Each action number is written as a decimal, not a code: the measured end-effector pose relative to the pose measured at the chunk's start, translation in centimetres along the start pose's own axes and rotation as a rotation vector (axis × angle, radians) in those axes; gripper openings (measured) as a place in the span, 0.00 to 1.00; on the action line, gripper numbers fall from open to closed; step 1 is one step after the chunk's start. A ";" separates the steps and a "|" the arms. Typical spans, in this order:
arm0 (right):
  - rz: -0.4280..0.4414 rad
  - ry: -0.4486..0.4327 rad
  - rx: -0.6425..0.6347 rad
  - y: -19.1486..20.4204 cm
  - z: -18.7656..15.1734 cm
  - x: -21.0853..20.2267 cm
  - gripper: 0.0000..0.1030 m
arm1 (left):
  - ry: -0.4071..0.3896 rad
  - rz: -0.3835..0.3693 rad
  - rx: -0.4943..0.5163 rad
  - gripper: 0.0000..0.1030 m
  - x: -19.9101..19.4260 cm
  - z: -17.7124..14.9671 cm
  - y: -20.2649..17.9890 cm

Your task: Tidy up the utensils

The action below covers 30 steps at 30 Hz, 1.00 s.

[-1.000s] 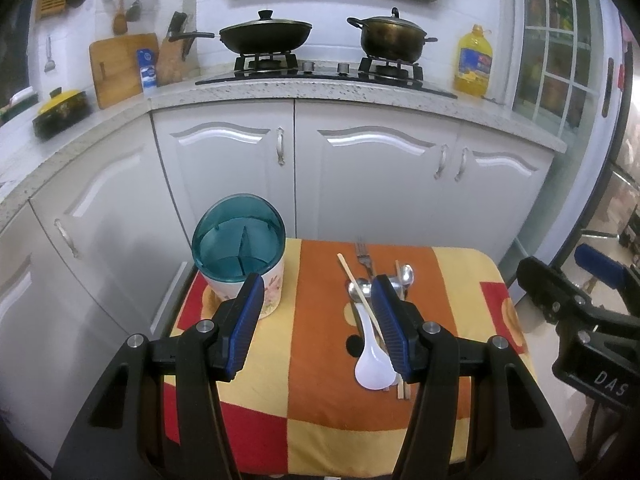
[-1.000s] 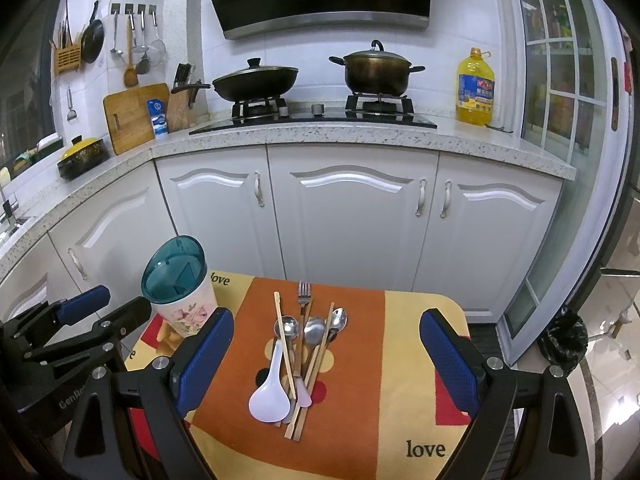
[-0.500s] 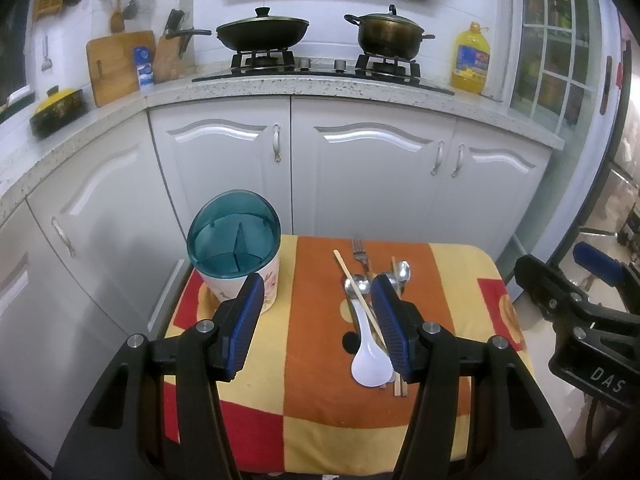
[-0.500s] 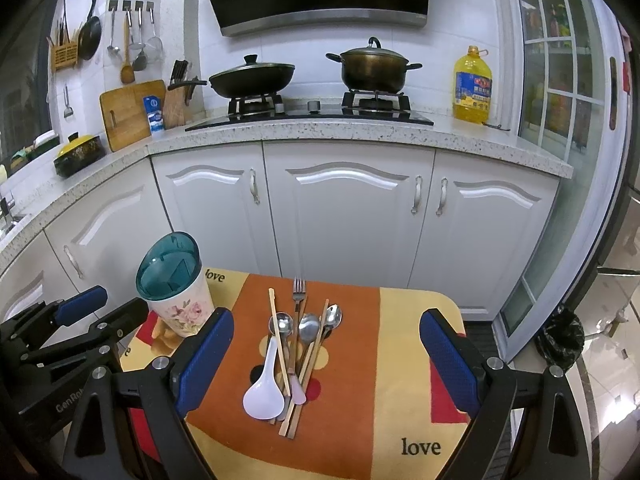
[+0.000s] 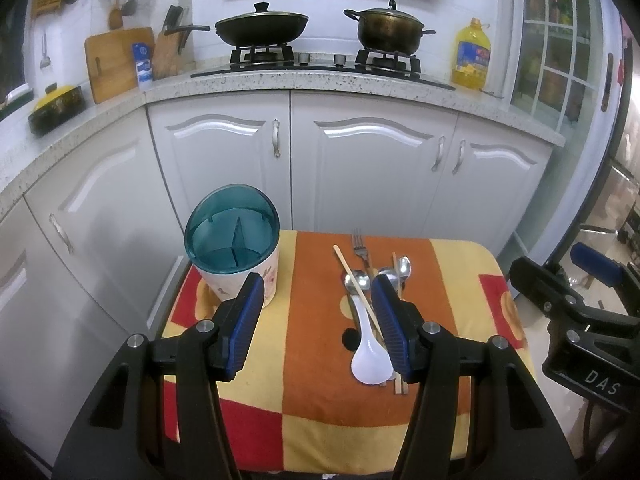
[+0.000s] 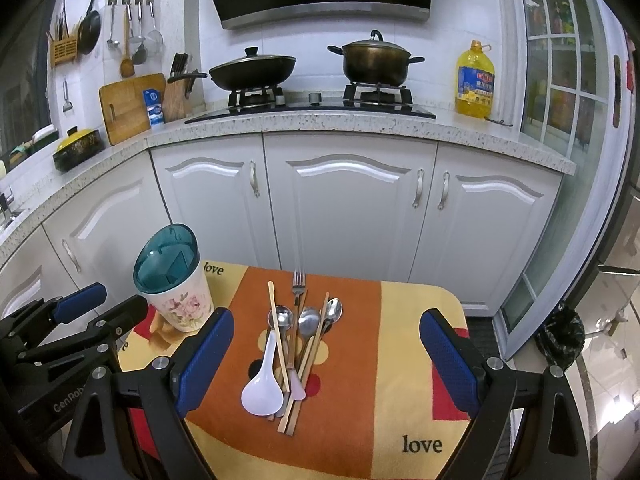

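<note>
Home kitchen. Gas stove [image 6: 316, 98] with wok [image 6: 252, 68] and pot [image 6: 376, 62], white cabinets [image 6: 348, 204]. Cooking oil bottle [image 6: 475, 80], cutting board [image 6: 124, 106].

Shiny metal spoons [image 6: 309, 319], wooden chopsticks [image 6: 277, 334], glossy plastic ladle [image 6: 262, 388] on fuzzy cloth [image 6: 352, 408]

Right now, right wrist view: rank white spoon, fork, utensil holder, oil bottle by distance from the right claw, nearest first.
1. White spoon, just ahead of the right claw, left of centre.
2. Fork, far end of the pile.
3. Utensil holder, table's far left corner.
4. Oil bottle, counter, far right.
</note>
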State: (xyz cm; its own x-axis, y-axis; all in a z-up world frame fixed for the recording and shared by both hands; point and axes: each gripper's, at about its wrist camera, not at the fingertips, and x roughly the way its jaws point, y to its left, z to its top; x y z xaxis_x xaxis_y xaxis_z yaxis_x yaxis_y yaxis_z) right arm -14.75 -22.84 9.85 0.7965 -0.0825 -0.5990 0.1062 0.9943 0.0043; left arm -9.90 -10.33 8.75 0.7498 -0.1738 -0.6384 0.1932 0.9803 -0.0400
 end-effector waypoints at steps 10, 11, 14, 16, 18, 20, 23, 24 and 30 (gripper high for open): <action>0.001 0.015 -0.002 0.1 -0.1 0.5 0.91 | 0.012 -0.002 -0.002 0.54 0.5 -0.2 0.0; 0.001 0.016 -0.002 0.1 -0.1 0.5 0.91 | 0.012 -0.002 -0.002 0.54 0.5 -0.2 0.0; 0.002 0.022 -0.002 0.2 -0.2 0.7 0.91 | 0.014 -0.002 -0.001 0.54 0.5 -0.2 0.1; 0.003 0.027 -0.001 0.2 -0.2 0.9 0.91 | 0.016 -0.001 -0.001 0.54 0.6 -0.3 0.2; 0.003 0.031 -0.001 0.2 -0.3 1.1 0.91 | 0.019 0.000 -0.001 0.54 0.8 -0.4 0.1; 0.004 0.034 -0.001 0.2 -0.4 1.2 0.91 | 0.022 -0.001 -0.001 0.54 1.0 -0.4 0.1; 0.005 0.039 0.000 0.1 -0.4 1.4 0.91 | 0.027 -0.003 -0.001 0.54 1.1 -0.5 0.0; 0.005 0.041 0.001 0.2 -0.4 1.5 0.91 | 0.028 -0.004 -0.001 0.54 1.2 -0.5 0.0; 0.007 0.050 -0.001 0.2 -0.4 1.9 0.91 | 0.036 -0.004 -0.004 0.54 1.5 -0.3 0.1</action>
State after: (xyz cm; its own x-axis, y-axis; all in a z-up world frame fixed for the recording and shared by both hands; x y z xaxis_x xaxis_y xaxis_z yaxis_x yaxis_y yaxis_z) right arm -13.50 -22.78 8.38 0.7664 -0.0719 -0.6384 0.0999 0.9950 0.0080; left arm -8.94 -10.48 7.50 0.7258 -0.1741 -0.6655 0.1936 0.9800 -0.0452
